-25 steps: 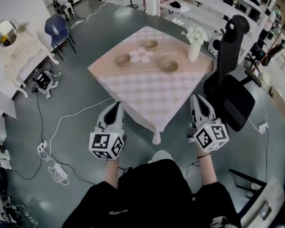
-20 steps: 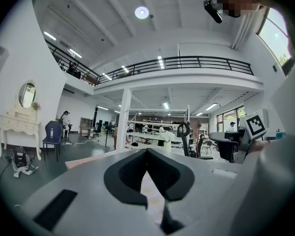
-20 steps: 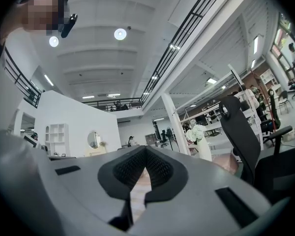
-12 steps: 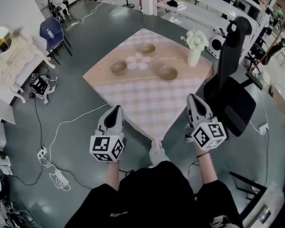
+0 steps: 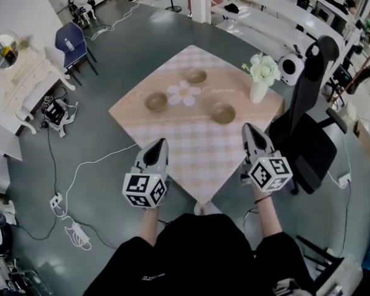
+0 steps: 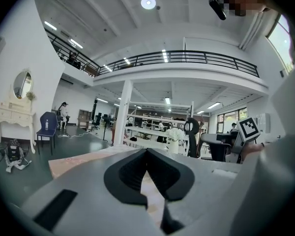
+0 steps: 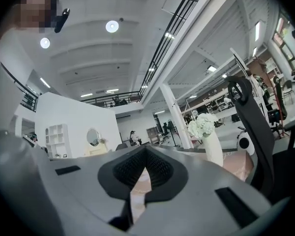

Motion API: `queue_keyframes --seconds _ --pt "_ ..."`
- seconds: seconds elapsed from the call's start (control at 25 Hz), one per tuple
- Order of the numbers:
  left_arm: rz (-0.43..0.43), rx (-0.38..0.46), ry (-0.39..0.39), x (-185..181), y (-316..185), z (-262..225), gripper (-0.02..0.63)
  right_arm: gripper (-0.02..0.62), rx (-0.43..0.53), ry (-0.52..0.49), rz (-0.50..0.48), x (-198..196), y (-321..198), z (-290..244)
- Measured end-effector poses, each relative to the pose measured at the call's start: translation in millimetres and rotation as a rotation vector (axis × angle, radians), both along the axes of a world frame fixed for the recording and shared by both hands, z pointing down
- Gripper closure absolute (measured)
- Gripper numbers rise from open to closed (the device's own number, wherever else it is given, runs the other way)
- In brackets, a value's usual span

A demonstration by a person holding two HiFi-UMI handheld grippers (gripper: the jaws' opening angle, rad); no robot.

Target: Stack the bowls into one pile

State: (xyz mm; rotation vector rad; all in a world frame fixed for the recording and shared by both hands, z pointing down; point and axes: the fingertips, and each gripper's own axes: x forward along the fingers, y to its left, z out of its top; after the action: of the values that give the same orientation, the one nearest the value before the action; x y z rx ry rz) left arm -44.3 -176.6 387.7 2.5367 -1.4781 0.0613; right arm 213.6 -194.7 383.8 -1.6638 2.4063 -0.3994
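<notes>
1. A square table (image 5: 197, 156) with a pink checked cloth stands on a grey floor.
2. A black office chair (image 5: 308, 134) stands close by the table's right side.
3. A white vase (image 5: 259, 92) of white flowers stands on the table near its right corner.
4. A flat flower-shaped mat (image 5: 184, 93) lies on the far half of the table.
5. Far off to the left are a blue chair (image 5: 69, 42) and a white dresser (image 5: 21, 79) with a round mirror. Cables (image 5: 80, 165) lie on the floor there.
6. Three brown bowls sit apart from each other around the mat, not stacked. These are the left bowl (image 5: 155, 101), the back bowl (image 5: 195, 76) and the right bowl (image 5: 222, 112).
7. The right bowl is near the vase but not touching it.
8. The left gripper (image 5: 160, 144) has its jaws pressed together with nothing in them. Its tip shows over the table's near left edge. The left bowl is ahead of it, well apart.
9. The right gripper (image 5: 250, 129) also has its jaws pressed together on nothing. Its tip shows over the near right edge. The right bowl is ahead of it and a bit to the left, closer than the other bowls but not touching.
10. Bare checked cloth lies between the grippers and the bowls.
</notes>
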Motion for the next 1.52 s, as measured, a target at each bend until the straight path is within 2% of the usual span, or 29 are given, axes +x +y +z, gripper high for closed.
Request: queue_keyframes --seconds 0.36,0.6,0.8,1.04,1.28,1.48,1.52 --pt "0.035 -0.079 0.009 19 -59 28 0.609 0.604 -0.083 -0.001 0.006 11 -60 33" --pt "0.066 -0.136 -0.007 40 -93 51 0.609 0.604 -0.135 -0.032 -0.015 19 -92 53" --pt "0.084 -0.171 -0.022 48 -119 72 0.609 0.604 -0.182 -0.013 -0.020 23 -120 74" --pt "0.121 -0.248 -0.028 57 -140 104 0.609 0.603 -0.299 0.000 -0.043 18 -147 105" --pt "0.172 -0.326 -0.024 71 -151 137 0.609 0.603 -0.428 0.066 0.005 28 -161 144" --pt "0.202 -0.378 -0.013 82 -162 159 0.609 0.598 -0.488 0.177 0.071 33 -176 176" --pt "0.209 -0.383 -0.013 84 -163 162 0.609 0.527 -0.506 0.172 0.079 33 -178 183"
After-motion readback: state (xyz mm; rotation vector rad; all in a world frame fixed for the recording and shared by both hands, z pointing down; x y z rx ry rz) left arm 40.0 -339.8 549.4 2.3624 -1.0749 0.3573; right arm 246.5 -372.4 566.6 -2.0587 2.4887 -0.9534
